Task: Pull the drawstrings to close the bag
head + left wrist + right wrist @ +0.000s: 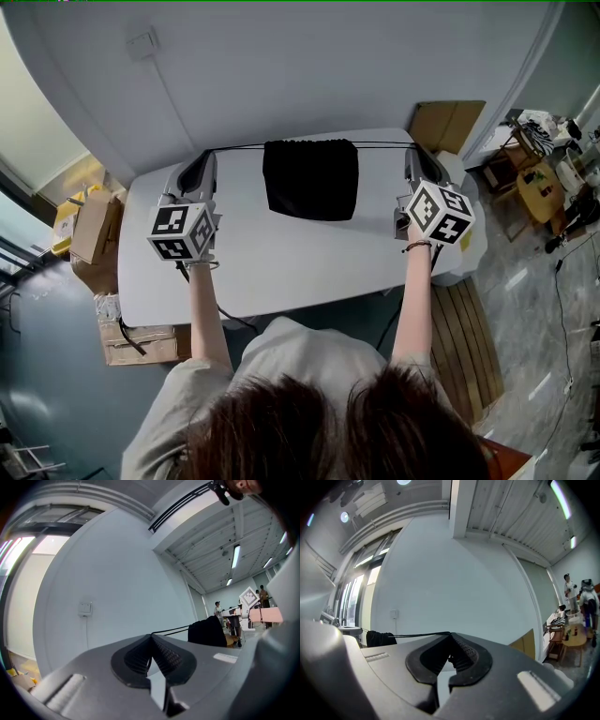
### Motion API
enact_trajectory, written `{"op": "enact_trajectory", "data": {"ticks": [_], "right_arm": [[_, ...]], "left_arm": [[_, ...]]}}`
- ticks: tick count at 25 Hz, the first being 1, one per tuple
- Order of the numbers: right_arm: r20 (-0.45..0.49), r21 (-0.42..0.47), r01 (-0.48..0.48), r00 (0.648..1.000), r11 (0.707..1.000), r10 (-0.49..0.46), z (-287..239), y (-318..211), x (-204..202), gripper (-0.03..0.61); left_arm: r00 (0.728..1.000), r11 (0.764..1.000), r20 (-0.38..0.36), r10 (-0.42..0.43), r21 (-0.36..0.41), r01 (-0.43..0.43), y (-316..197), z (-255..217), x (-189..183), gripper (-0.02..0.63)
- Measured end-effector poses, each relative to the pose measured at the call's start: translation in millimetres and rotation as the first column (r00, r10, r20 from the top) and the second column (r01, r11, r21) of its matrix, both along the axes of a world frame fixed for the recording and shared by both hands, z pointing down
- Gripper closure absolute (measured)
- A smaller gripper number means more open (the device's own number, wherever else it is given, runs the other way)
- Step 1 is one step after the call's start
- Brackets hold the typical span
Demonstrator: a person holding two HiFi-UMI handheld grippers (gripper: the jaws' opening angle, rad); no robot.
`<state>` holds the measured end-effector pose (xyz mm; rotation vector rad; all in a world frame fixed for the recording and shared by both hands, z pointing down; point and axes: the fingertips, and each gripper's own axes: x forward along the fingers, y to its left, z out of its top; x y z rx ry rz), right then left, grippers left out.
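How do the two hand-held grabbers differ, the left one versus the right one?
The left gripper grips the left drawstring, which runs rightward to the black bag; the right gripper grips the right drawstring, running leftward. The left gripper slants rightward, the right gripper leftward. Both are shut on taut cords.

Both arms reach forward, spread wide and roughly parallel, the left forearm (208, 319) and the right forearm (412, 309) bare from the short sleeves. Each wrist sits just behind its gripper's marker cube, and the right wrist (418, 247) wears a thin band. The left gripper (151, 637) points level, its jaws pressed together, a drawstring (171, 631) pinched at their tips and running off to the right of them. The right gripper (450, 637) also points level with its jaws closed tight, the other drawstring (417, 635) leaving the tips leftward.
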<state>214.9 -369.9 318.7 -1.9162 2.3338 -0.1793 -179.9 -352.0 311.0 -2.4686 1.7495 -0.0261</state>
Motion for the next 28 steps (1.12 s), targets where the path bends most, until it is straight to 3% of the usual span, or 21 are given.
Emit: {"op": "enact_trajectory", "data": {"ticks": [28], "right_arm": [[0.047, 0.0, -0.041, 0.998, 0.999, 0.041, 3, -3, 15, 0.566]], "left_arm": [[1.0, 1.0, -0.006, -0.013, 0.02, 0.013, -1, -2, -2, 0.612]]}}
